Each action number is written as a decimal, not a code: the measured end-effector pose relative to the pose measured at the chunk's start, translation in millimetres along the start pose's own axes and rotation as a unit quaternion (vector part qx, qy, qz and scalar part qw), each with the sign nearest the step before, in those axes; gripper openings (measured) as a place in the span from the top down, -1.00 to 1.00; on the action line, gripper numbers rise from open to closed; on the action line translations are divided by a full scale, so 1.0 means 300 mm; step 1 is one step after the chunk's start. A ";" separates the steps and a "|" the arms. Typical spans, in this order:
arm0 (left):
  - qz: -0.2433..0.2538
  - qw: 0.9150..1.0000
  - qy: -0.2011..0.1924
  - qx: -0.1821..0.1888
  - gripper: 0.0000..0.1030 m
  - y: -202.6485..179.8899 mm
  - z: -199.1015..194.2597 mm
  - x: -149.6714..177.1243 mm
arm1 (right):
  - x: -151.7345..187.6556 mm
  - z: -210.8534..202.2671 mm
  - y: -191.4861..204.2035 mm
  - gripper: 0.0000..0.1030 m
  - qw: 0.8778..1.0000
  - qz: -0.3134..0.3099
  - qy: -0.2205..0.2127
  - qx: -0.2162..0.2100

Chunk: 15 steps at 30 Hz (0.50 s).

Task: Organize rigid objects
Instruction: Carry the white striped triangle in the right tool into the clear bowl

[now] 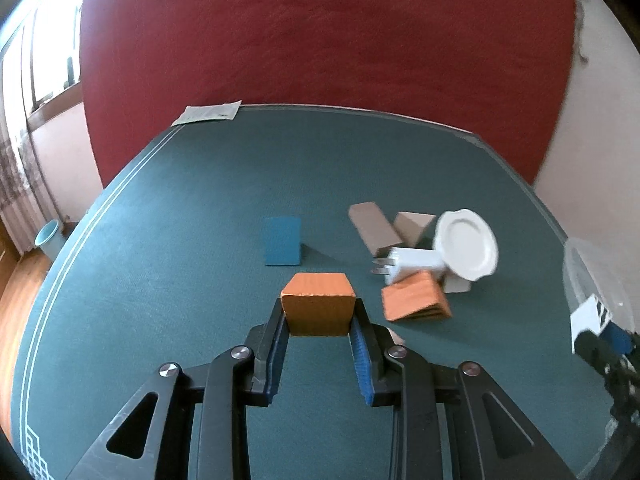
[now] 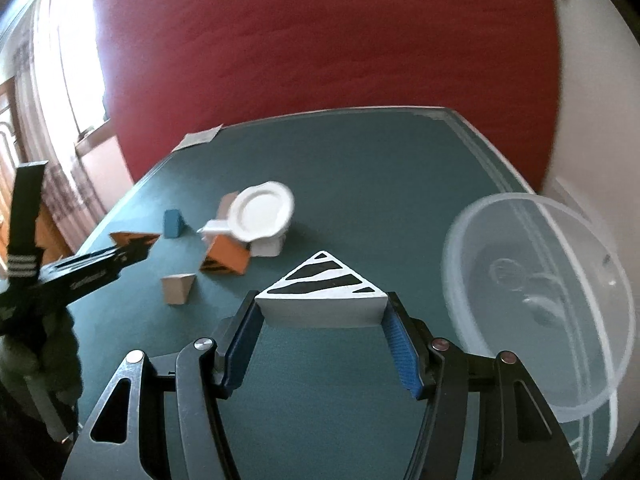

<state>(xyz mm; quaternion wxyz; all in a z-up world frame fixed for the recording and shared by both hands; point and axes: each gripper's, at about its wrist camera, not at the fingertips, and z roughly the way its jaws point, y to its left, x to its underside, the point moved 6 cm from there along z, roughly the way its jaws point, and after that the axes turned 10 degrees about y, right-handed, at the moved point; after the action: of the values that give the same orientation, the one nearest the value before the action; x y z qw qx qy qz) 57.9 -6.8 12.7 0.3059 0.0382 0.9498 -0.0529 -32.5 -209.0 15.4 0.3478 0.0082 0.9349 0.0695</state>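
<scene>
Gripping an orange block [image 1: 318,306] between its blue pads, the left gripper [image 1: 319,330] holds it clear above the green table [image 1: 160,240]; the right gripper [image 2: 322,320] is likewise clamped on a white wedge with black stripes [image 2: 322,294], also carried off the surface. A clear plastic bowl [image 2: 540,304] sits just to the right of the wedge and looks like the likely place for both pieces.

The wedge is pinched at its two tapering corners, so it could pivot or slip out if the hand tilts sharply over the bowl. The light bowl might skid if its rim is knocked.

Still on the table lie a pile of a white plate [image 1: 466,246], a white plug adapter [image 1: 412,265], another orange block [image 1: 416,298] and tan blocks [image 1: 370,230], plus a blue block [image 1: 282,241] apart. The plate leans on the pile and could topple when a neighbour is pulled.
</scene>
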 end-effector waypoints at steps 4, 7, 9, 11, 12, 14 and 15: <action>0.012 1.000 -0.007 0.008 0.39 -0.048 -0.042 0.010 | 0.003 -0.036 -0.095 -0.18 0.999 0.025 -0.010 0.021; 0.019 1.000 -0.008 0.013 0.40 -0.075 -0.056 0.012 | 0.005 -0.058 -0.176 -0.18 0.998 0.047 -0.016 0.040; 0.022 1.000 -0.008 0.016 0.39 -0.092 -0.067 0.017 | 0.008 -0.073 -0.228 -0.18 0.997 0.063 -0.019 0.052; 0.027 0.999 -0.009 0.019 0.39 -0.114 -0.078 0.023 | 0.013 -0.088 -0.279 -0.18 0.995 0.077 -0.023 0.067; 0.029 0.999 -0.009 0.021 0.39 -0.125 -0.083 0.025 | 0.016 -0.096 -0.303 -0.18 0.993 0.084 -0.025 0.074; 0.034 0.999 -0.009 0.023 0.39 -0.148 -0.086 0.025 | 0.023 -0.109 -0.349 -0.18 0.991 0.098 -0.027 0.089; 0.037 0.999 -0.008 0.025 0.39 -0.162 -0.088 0.028 | 0.026 -0.116 -0.373 -0.18 0.989 0.104 -0.028 0.099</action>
<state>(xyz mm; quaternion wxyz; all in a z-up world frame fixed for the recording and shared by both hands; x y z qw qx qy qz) 30.8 -51.4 32.8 0.3146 0.0809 0.9435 -0.0654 -57.4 -323.7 21.2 0.3622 0.1419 0.9212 0.0123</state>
